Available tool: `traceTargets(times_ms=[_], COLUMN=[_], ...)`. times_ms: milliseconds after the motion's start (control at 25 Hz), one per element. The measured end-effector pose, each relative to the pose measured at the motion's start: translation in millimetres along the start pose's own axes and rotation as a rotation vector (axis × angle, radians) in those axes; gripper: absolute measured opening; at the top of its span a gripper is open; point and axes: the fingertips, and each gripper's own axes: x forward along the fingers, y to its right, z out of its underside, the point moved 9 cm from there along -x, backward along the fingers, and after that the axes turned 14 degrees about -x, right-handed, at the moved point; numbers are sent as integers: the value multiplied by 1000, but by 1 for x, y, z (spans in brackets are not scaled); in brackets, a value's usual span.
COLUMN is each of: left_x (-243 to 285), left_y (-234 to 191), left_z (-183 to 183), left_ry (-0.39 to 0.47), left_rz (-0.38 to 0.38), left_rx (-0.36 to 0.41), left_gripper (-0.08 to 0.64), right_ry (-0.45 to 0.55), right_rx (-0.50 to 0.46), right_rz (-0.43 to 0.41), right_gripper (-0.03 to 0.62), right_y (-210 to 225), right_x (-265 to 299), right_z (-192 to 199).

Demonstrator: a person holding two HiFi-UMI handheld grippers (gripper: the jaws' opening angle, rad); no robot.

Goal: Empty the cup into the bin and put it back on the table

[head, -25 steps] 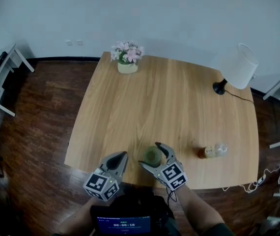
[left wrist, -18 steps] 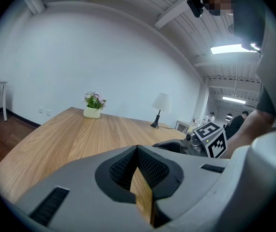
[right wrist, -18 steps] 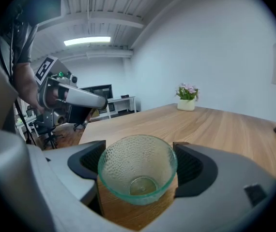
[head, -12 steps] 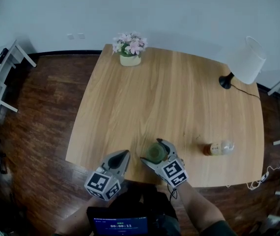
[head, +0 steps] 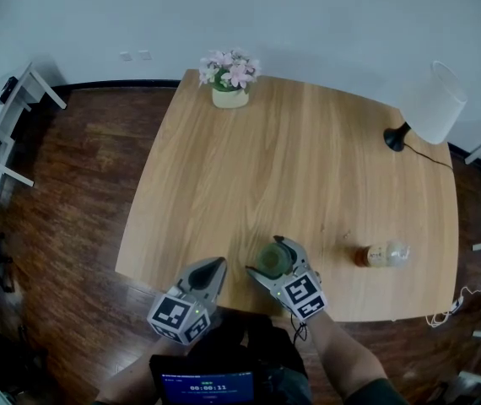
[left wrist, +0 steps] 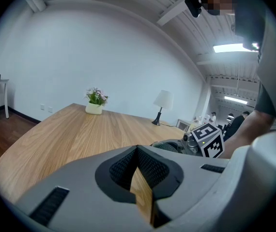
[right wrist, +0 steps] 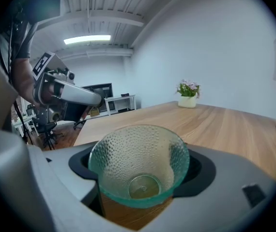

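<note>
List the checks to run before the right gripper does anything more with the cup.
1. Grip: ok. The right gripper has its jaws closed against two sides of the cup.
2. Contents: not ok. The cup's bottom shows through and nothing is seen in it to pour.
3. Cup lifted off the table: cannot tell.
4. Left gripper out of the way: ok. Its jaws are together and empty, and it is apart from the cup, on the cup's left.
5. Bin located: not ok. No bin shows in any view.
6. Neighbours: ok. The bottle lies on its side to the cup's right, well apart.
</note>
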Motion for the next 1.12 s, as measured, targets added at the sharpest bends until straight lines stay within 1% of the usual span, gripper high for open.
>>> traceTargets(times_ms=[80,160,240,400,520,600,760,880,1000,1120], left_x=[-1,-3,-5,-12,-18,-24,-40,-53,-67,-78], left_y=[1,1,1,6,10,12,13,15,21,25], left_z=[-2,-4,-7,-18,-28,-34,-41,-49,-59,-68], left_ry=[5,15,31,63,101,125,164,211,275,313], left_rz=[0,-1,-3,4,12,12,-7,-12,-11,-14], left_rx=[2,6,10,18,24,27,29,28,42,52], left_gripper=[0,0,0,0,0,0,0,0,0,0], right_ry=[-4,13,32,64,76,86,113,134,147,162], right_rx=[-14,-8,-3,-31,-80,-96,-96,-91,-100,-101], right_rz=[-1,13,14,4,-12,-17,-6,-1,-4,0], right_gripper=[420,420,419,419,419,419,419,419,419,419], right_y=[0,-1,-2,-4,-4,-5,-7,-8,-11,-15], right_x=[-2,-6,-10,-22,-31,-37,-51,-62,-72,-81], right_z=[-1,-6,-13,-33,-48,-61,-89,-106,-116,-125])
